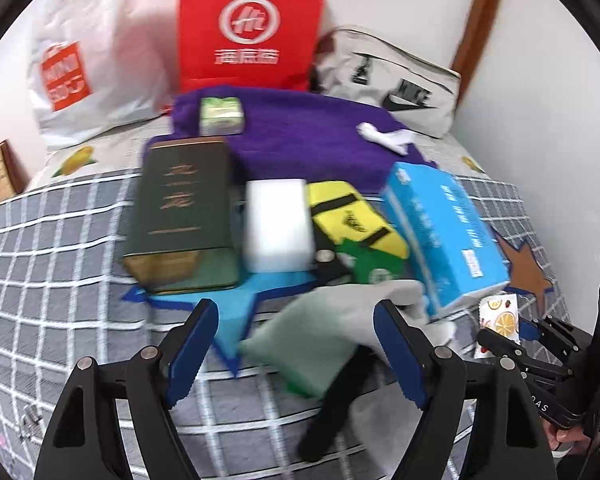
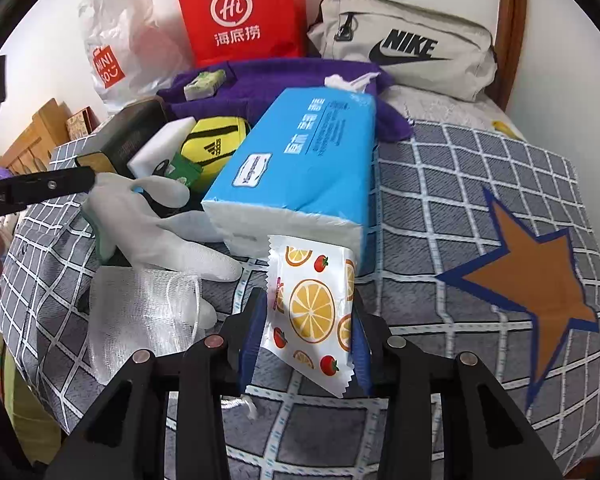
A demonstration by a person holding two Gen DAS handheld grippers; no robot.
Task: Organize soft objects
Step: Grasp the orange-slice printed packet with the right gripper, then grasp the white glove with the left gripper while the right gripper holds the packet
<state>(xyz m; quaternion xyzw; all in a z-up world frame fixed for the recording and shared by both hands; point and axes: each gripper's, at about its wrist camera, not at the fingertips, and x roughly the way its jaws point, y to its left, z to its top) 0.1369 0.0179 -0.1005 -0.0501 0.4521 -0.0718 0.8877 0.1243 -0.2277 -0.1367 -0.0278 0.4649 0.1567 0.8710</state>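
Right claw pinches fruit-print packet just before tissue pack; left claw spread, glove dead ahead between fingers, nearer it.

Counted on the bed: three bags (one red paper bag, one white plastic bag, one grey Nike bag), one blue tissue pack, one fruit-print packet, one white glove, one white sponge block, one dark tin.
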